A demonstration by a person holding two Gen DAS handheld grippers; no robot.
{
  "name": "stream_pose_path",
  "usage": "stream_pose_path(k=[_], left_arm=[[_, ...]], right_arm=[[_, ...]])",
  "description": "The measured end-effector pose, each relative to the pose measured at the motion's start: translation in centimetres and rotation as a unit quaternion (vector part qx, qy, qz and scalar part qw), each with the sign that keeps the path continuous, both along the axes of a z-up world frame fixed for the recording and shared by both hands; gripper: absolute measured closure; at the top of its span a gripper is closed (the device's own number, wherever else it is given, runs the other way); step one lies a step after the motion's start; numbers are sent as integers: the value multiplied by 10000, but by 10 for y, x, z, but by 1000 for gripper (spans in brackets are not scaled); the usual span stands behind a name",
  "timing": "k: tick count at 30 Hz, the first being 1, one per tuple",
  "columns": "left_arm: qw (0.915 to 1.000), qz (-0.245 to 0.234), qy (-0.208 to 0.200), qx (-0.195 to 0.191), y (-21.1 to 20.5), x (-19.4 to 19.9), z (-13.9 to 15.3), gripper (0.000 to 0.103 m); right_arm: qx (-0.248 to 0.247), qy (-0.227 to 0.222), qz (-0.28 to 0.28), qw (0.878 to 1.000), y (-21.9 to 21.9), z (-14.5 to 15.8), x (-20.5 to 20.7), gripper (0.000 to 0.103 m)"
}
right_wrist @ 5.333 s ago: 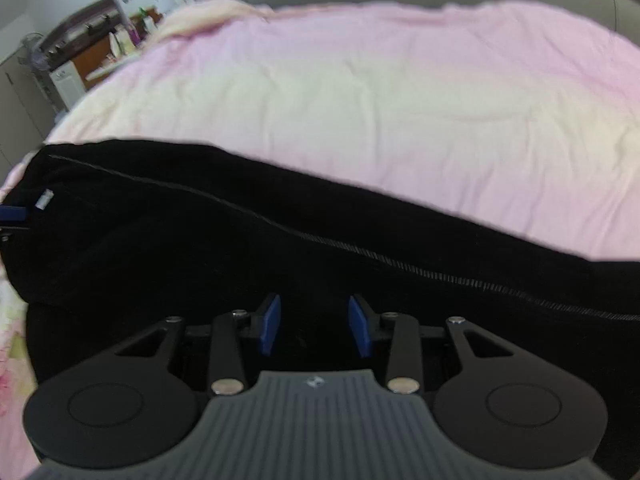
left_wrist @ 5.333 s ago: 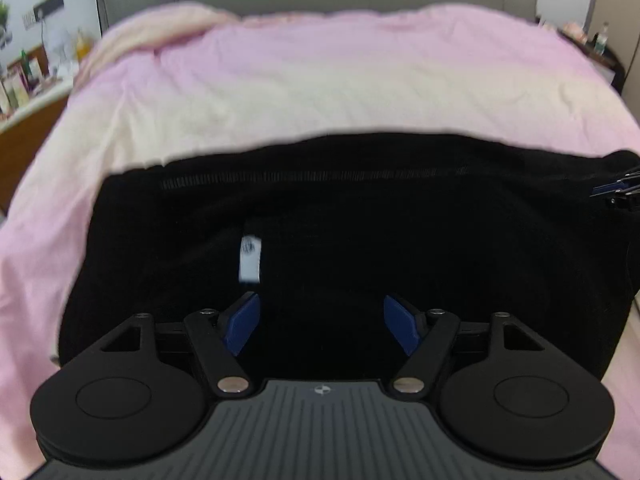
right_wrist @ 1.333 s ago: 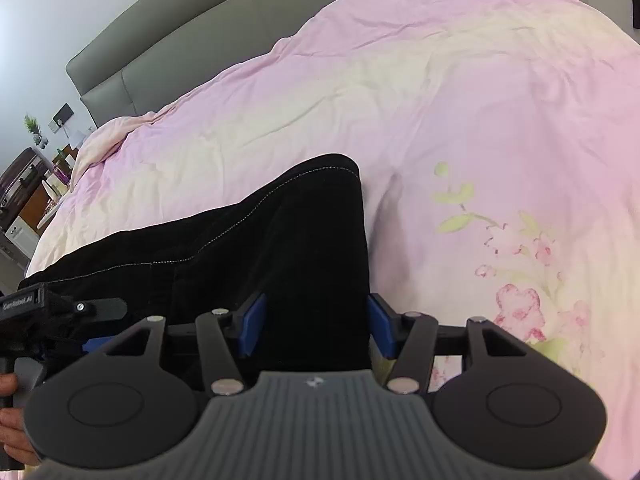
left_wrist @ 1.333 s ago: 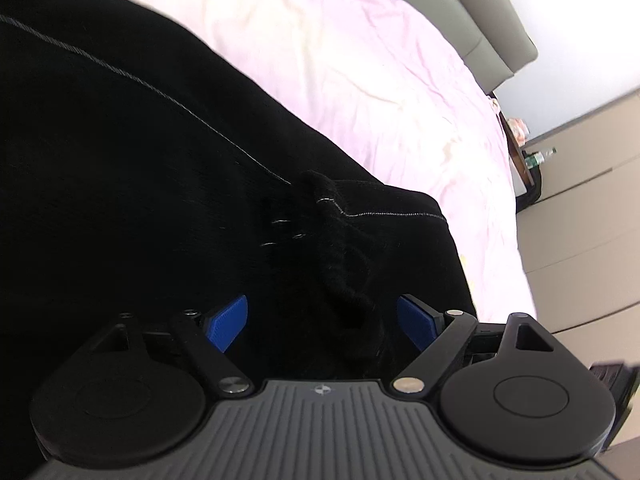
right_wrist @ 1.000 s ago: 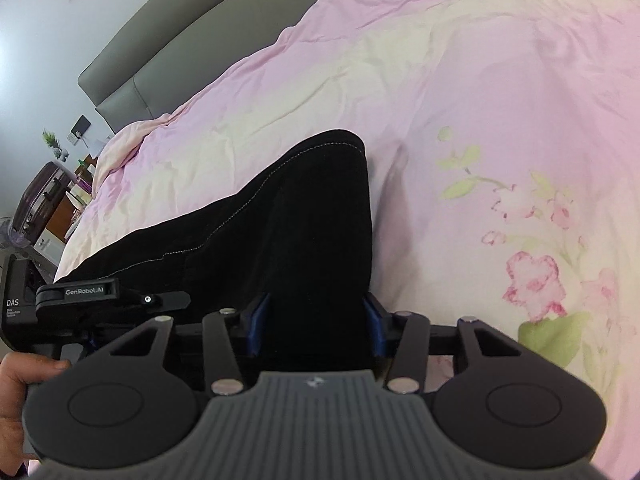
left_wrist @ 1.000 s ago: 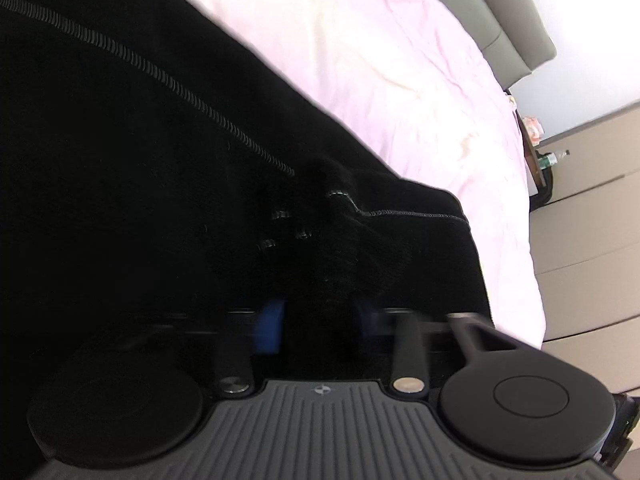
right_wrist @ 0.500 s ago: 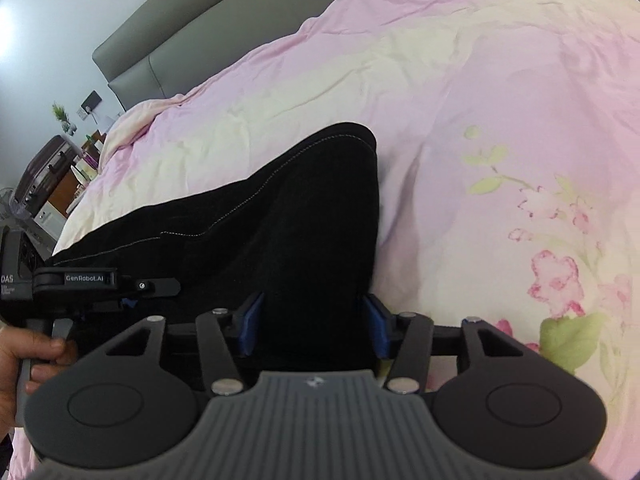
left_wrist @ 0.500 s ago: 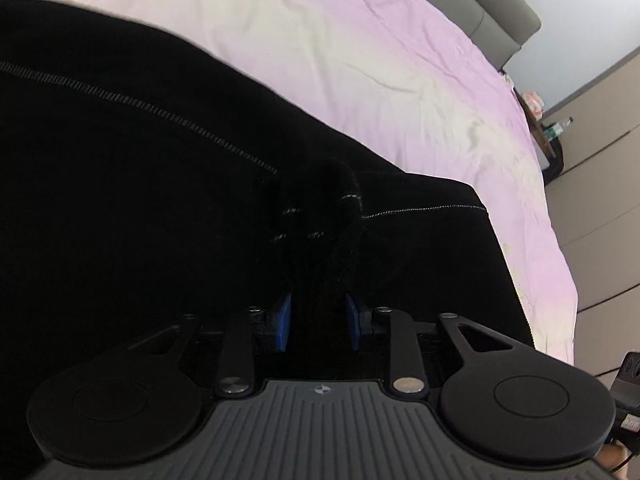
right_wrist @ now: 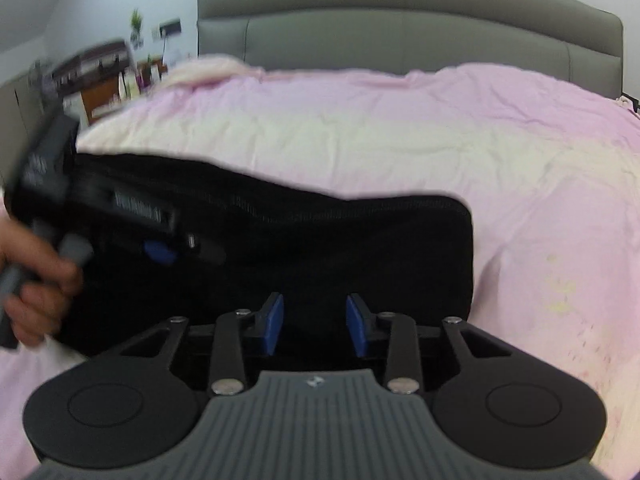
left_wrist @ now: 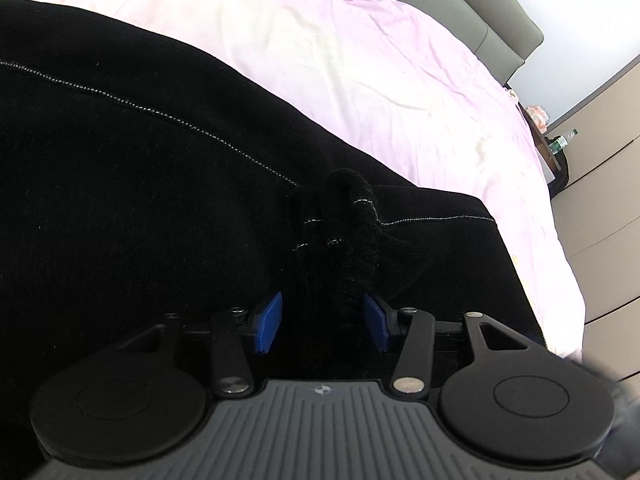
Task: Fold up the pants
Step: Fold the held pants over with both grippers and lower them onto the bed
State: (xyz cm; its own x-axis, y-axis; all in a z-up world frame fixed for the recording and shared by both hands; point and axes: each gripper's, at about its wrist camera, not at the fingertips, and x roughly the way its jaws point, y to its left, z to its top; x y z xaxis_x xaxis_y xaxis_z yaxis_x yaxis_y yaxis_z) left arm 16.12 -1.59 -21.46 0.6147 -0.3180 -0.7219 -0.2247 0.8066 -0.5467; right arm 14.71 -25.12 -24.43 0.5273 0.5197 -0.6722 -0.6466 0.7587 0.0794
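Note:
Black pants (left_wrist: 140, 200) lie folded on a pink bed. In the left wrist view my left gripper (left_wrist: 323, 322) holds a bunched ridge of the black fabric (left_wrist: 352, 236) between its blue pads, jaws part closed on it. In the right wrist view the pants (right_wrist: 360, 248) form a dark rectangle with a stitched seam along the far edge. My right gripper (right_wrist: 315, 324) is shut on the near edge of the pants, fabric between its blue pads. The left gripper (right_wrist: 160, 252) and the hand holding it also show at the left, blurred.
The pink and cream duvet (right_wrist: 400, 128) covers the bed, with a grey headboard (right_wrist: 400, 28) behind. A shelf with small items (right_wrist: 104, 80) stands at the far left. Beige cabinets (left_wrist: 608, 208) and a bedside stand lie to the right of the bed.
The left gripper closed on a bunch of fabric and has since widened slightly while still holding it. The right gripper swung round with the pants' edge, and the pants now lie as a shorter rectangle.

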Motion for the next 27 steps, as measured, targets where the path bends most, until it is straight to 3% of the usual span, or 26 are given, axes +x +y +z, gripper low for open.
stream_pose_path(k=[2,4,7,9,12,15,18,20,23,25,27], left_arm=[[9998,-137,13,136,-5,2,1,46],[9988,-286,-98,394,-12,5,7,46],[9981,-328,-97,504,-18,10,12,43],[9980,-352,-58,526,-19,11,13,42],[9939,-738,-2,823,-15,4,24,39],[9780,-1448,13,1503,-6,-6,60,39],[9550,-1804,24,2353,19,-39,96,31],[9547,-1622,100,2494,47,-67,111,23],[9613,-1061,238,2531,100,-113,121,20],[9669,-512,227,2491,131,-133,119,17],[9756,319,157,2166,170,-153,111,15]], right_arm=[[-358,-113,155,9992,7,-23,-14,70],[-444,-318,220,9983,10,-19,-22,69],[238,-400,161,9988,5,2,-23,69],[296,-532,53,9981,9,5,-23,60],[-187,61,334,9992,28,-20,-20,53],[-655,-486,830,9932,42,-22,-44,51],[-547,-333,1230,9903,46,-14,-54,62],[-528,-288,1515,9866,51,-6,-61,64],[-862,-635,2022,9735,69,10,-73,62],[-997,-766,2323,9645,87,23,-74,61],[-1004,-620,2497,9611,108,37,-69,62]])
